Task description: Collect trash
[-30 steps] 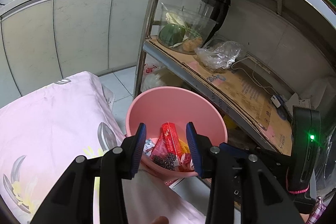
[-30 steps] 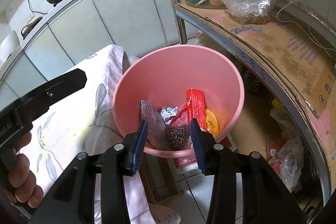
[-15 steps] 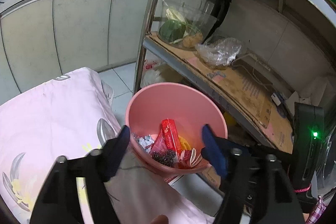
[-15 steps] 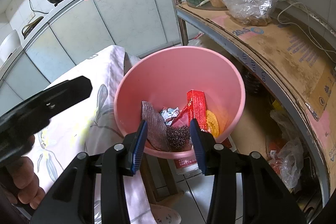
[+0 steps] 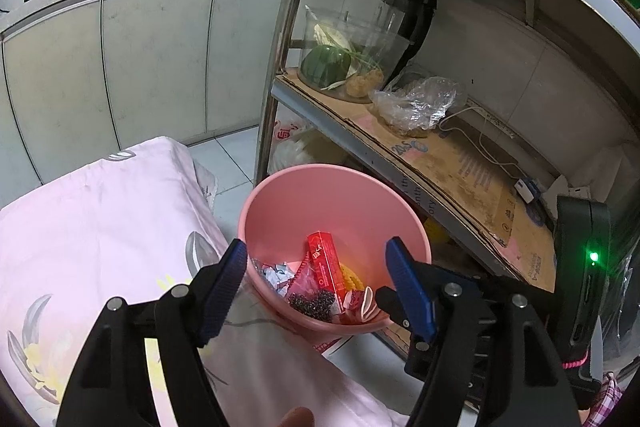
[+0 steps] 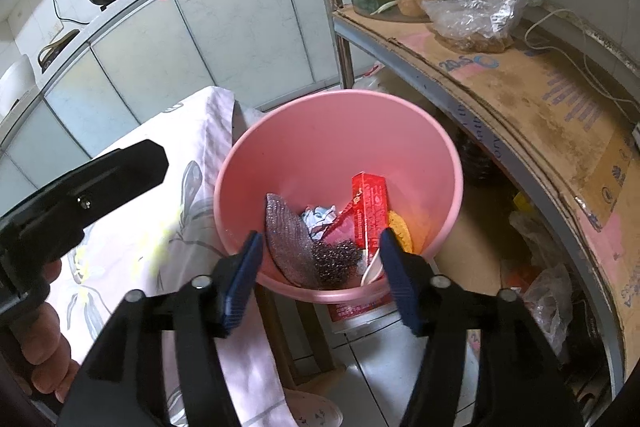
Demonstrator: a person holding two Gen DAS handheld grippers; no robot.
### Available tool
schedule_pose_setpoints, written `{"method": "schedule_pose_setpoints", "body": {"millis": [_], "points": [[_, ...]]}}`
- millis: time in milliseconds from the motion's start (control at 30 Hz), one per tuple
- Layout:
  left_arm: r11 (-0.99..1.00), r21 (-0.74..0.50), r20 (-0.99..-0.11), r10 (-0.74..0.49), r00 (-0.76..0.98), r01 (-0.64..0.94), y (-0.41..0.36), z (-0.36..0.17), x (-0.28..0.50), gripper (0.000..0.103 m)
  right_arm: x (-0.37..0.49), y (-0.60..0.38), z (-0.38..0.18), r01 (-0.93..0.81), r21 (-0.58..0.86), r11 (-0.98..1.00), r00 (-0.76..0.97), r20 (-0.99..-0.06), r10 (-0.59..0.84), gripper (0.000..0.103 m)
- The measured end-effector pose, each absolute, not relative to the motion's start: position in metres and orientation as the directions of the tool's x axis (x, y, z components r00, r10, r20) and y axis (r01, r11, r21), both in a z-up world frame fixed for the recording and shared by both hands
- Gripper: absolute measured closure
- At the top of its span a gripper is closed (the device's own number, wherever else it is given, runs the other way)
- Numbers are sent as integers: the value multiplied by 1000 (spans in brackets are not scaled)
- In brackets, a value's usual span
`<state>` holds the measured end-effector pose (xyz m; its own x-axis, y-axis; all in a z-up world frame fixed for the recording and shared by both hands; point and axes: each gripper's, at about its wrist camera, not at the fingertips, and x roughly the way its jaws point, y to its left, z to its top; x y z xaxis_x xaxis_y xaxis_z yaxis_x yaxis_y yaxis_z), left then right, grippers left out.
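- The trash (image 6: 360, 219) is already in the pink bucket (image 6: 320, 131), beside the table (image 5: 100, 219).
- The left gripper (image 5: 316, 291) and right gripper (image 6: 320, 271) hang over the bucket, fingers wide apart, holding nothing.
- No trash shows on the table, so the job looks almost done.

The right gripper (image 6: 320, 259) hung with its blue-padded fingers (image 6: 240, 277) spread apart, empty, just over the near rim of the pink basin (image 6: 320, 143). Inside lay a red carton (image 6: 370, 205), a grey scouring cloth (image 6: 288, 239), a dark steel-wool ball (image 6: 338, 261), crumpled foil (image 6: 318, 219), a yellow sponge (image 6: 400, 229) and a white spoon (image 6: 374, 267) (its bowl partly hidden by the right finger). The basin stood beside a table under a floral pink cloth (image 6: 140, 247). The left gripper (image 6: 80, 195) showed at the left edge, jaw state unclear. A cardboard-lined shelf (image 6: 540, 107) ran along the right.
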<state>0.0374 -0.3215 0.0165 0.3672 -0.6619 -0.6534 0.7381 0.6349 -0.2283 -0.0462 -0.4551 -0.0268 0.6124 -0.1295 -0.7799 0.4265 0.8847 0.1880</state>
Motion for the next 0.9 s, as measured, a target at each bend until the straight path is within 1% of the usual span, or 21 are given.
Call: {"method": "schedule_pose_setpoints", "body": {"millis": [267,700,733,767,900], "points": [[657,-216,-643,-652,402,722,-315,18,35,33,-53,-451,-18,431,161,888,647,-741,-179,41],[699,-167,-607,-629,486,695,-300,26,15,33,-60,-437,-18,426,142,893,660,-725,-200,40],[701,-166,-605,-628,489,694,-299,27,13,37,-61,-436,-17,427,141,893,661,-722,-203,40],[705,-161,-605,-623,495,691,-298,27,10,38,-62,-436,-17,428,140,893,663,-720,-205,40],[713,-144,-600,-614,512,686,-293,28,1,39,-68,-432,-14,432,138,891,673,-707,-216,40]]}}
